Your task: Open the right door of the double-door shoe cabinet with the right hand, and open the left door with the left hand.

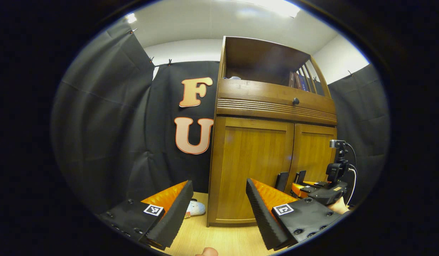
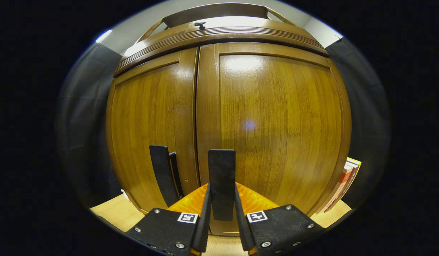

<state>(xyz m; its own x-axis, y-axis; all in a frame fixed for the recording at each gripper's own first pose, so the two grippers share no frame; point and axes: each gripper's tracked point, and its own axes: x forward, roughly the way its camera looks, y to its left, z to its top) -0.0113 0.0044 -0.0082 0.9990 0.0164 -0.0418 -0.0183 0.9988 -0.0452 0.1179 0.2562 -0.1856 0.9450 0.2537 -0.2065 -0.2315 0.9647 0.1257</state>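
The wooden shoe cabinet stands ahead with both doors looking closed. Its left door and right door meet at a seam, where two dark upright handles hang. In the right gripper view the right door's handle sits between my right gripper's fingers, which press on it from both sides. The left door's handle stands free beside it. My left gripper is open and held back from the left door, low near the floor. The right gripper also shows there at the handles.
A drawer with a dark knob sits above the doors, and books stand on the open shelf on top. More books lean by the cabinet's right side. A white object lies on the wooden floor at the cabinet's left.
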